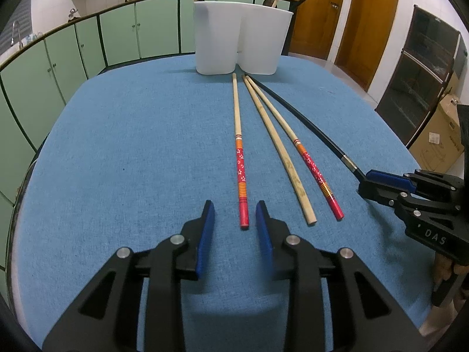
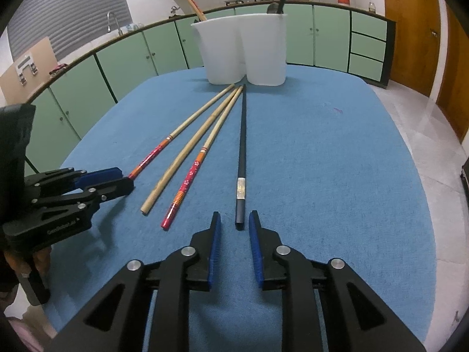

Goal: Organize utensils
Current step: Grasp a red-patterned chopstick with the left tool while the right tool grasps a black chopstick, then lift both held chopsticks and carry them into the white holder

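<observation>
On the blue worktop (image 1: 117, 152), four chopsticks fan out from the foot of the white holder (image 1: 241, 36) at the far edge: two red-handled, one plain, one black. They are thin, round and lie close together near their tips, so I judge a tool closing off-centre could roll its stick aside or nudge a neighbour, and a long stick pinched at its very end may swing or droop when lifted. Each tool is held low and level, aimed toward the holder. The left tool (image 1: 234, 217) is open, jaws either side of the left red chopstick (image 1: 239, 158). The right tool (image 2: 234, 223) is likewise open around the black chopstick (image 2: 241, 152).
</observation>
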### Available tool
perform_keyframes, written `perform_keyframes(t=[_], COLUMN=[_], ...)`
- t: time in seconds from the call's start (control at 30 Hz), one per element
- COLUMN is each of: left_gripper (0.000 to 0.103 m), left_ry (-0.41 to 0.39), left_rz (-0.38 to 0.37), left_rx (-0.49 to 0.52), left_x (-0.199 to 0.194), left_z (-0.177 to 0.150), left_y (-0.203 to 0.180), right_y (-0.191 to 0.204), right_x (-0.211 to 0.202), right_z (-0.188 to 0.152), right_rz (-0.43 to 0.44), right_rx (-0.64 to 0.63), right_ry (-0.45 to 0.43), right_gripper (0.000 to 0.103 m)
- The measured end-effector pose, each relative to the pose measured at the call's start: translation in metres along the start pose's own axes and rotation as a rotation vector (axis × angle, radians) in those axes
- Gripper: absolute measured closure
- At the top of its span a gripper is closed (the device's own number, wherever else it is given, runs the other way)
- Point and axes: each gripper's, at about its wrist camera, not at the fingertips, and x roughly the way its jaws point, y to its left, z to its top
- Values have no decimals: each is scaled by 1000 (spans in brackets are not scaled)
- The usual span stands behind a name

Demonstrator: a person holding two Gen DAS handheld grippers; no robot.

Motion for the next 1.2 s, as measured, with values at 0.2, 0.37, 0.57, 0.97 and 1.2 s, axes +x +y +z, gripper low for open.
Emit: perform_keyframes(t=[0.2,0.37,0.57,0.97,1.2], left_gripper=[74,77,98,98,98], left_ry=[-1,0,4,-101,-228], left_rz=[3,3,-19,2,15], left_rx=[-2,5,14,31,45], left_x=[0,1,3,-44,-94], left_z=[0,1,2,21,53], left_y=[-1,-3,-8,-7,-6], right_y=[1,5,1,-10,-13], right_x=[1,4,3,-47,-87], right_z=[1,3,4,24,54], right_rz=[-12,-31,-20,-35,-35], right_rx=[2,-17,1,-17,-40], right_ry=[2,8,9,-92,-194], right_gripper=[83,84,97,97,97])
